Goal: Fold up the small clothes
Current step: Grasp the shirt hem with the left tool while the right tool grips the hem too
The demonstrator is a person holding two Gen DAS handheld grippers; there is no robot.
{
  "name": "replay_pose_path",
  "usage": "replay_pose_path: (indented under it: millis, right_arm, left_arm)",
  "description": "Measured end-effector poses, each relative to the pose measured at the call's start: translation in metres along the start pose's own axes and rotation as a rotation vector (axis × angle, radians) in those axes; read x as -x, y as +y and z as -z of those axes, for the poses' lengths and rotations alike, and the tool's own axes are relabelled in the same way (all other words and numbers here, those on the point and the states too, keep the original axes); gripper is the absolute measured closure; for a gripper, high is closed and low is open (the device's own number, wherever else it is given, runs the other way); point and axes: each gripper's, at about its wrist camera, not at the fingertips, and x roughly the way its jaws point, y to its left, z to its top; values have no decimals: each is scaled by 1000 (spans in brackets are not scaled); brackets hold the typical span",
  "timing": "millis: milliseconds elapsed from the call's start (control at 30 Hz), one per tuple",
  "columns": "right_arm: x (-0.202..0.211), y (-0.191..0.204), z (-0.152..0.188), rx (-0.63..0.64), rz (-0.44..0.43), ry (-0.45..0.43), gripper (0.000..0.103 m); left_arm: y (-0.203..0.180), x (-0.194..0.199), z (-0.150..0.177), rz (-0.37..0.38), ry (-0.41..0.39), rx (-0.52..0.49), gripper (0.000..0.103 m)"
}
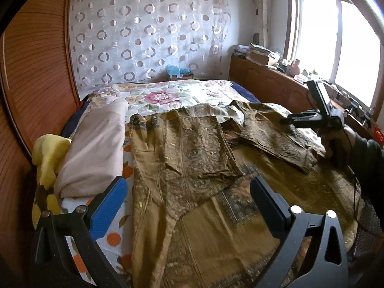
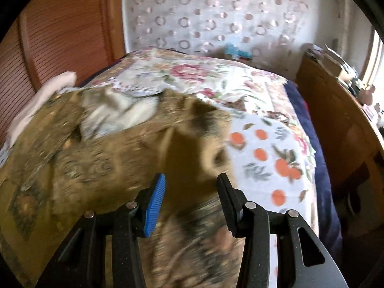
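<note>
A: How will the olive patterned garment [image 1: 192, 163], spread across the bed [image 1: 168, 93], handle?

B: It looks thin, limp and light; a sleeve edge or hem seems the safest hold. Left tongs [image 1: 189, 206] hang open and empty above its near part.

A: And at right?

B: Right tongs [image 2: 190, 201] stand half open over the cloth, gripping nothing. Blur hides folds; near hem is cut off.

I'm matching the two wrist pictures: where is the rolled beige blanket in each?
Left wrist: beige blanket, left of centre, beside the brown garment.
Right wrist: blurred, at the far left edge.
Shared landmark: the circle-patterned curtain behind the bed.
</note>
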Motion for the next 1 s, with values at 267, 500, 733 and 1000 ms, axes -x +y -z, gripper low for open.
replay_pose_path:
  millis: [267, 500, 733, 1000]
  right_arm:
    - [-43, -9, -27, 2, -53, 23, 64]
    - [-28, -58, -33, 14, -67, -28, 100]
    - [-43, -101, -35, -16, 35, 35, 99]
    - [-65, -117, -34, -74, -35, 19, 53]
  left_arm:
    - [11, -30, -20, -11, 30, -9, 1]
    - [23, -61, -36, -28, 69, -13, 1]
    - [42, -95, -52, -51, 115, -16, 1]
    - [76, -134, -76, -85, 170, -18, 5]
